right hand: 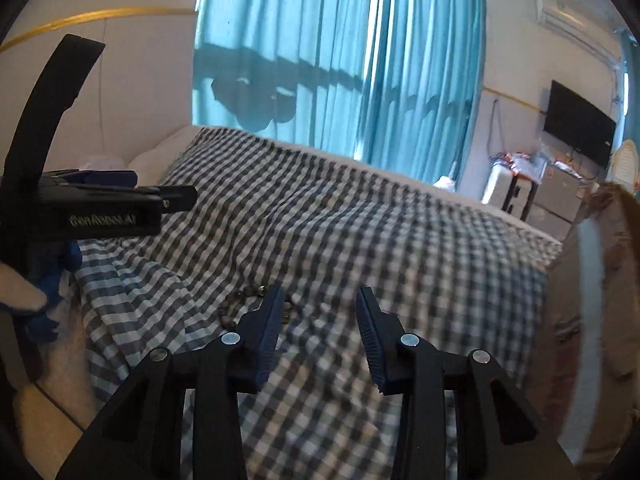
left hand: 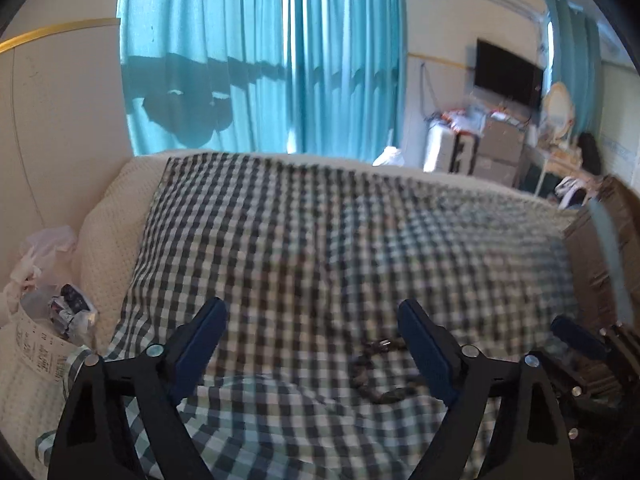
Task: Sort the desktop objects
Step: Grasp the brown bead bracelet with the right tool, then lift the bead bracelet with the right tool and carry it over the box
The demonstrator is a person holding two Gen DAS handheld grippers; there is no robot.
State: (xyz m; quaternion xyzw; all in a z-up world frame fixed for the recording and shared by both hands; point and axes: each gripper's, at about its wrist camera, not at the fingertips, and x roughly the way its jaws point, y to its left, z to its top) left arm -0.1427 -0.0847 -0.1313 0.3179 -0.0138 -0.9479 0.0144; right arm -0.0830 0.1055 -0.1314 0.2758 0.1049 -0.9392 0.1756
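On checked cloth [left hand: 280,240], bead bracelet [left hand: 376,376] beside left hand-held gripper [left hand: 312,344] — jaws apart, nothing clamped.

Teal curtains [left hand: 260,56] hang behind the checked bedspread [left hand: 320,240]; a wall television [left hand: 506,76] sits right.

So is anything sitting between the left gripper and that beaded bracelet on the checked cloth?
Nothing visible does. The beaded bracelet lies on bare checked cloth, just inside the left gripper's right-hand finger, and the jaws are open with nothing between them. The right gripper is beside it, not across the path.
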